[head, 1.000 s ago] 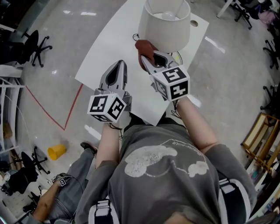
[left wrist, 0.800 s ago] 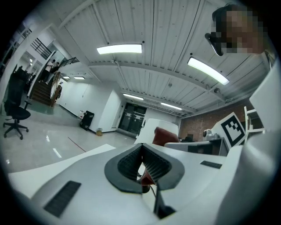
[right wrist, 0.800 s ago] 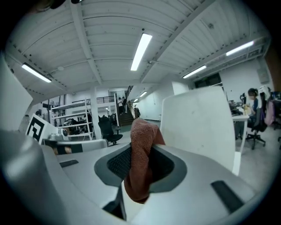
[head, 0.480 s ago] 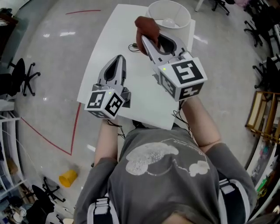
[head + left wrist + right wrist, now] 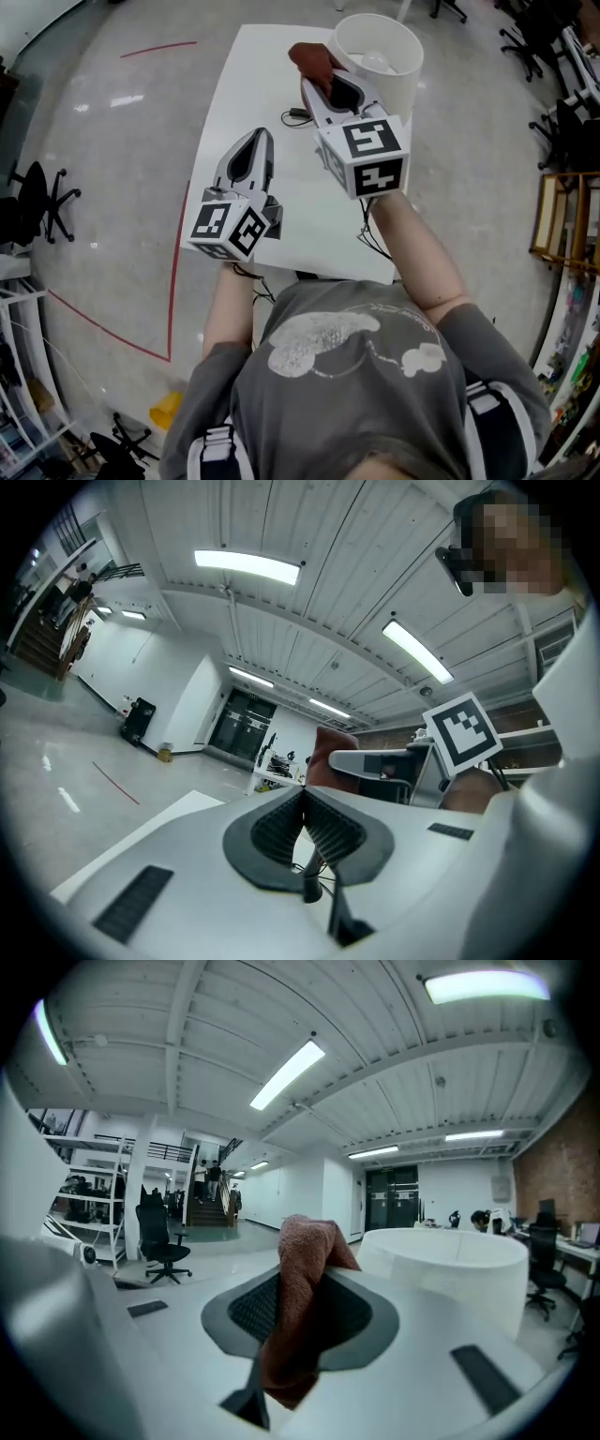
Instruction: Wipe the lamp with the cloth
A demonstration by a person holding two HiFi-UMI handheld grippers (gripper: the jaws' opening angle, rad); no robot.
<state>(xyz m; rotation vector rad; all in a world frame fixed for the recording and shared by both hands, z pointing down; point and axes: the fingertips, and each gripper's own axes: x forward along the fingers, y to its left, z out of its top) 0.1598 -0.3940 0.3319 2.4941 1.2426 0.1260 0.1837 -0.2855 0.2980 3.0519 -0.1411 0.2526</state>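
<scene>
Wiping step. The right gripper [image 5: 317,82] is clamped on the cloth [image 5: 313,58]. It holds the cloth just beside the left rim of the lamp [image 5: 401,82], which stands at the table's [image 5: 242,112] far right corner; I can't tell if cloth and lamp touch. The left gripper [image 5: 255,142] is closed on nothing and hovers over the near left part of the table. Next move is probably to press the cloth onto the shade and sweep lightly, so the lamp doesn't tip. A second ago the cloth sat lower, against the shade's near side. It's now up by the rim. The left gripper has barely moved.

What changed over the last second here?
The right gripper, shut on the cloth, rose from low on the side of the lamp shade to beside its top rim. The left gripper stayed shut and empty over the table.
</scene>
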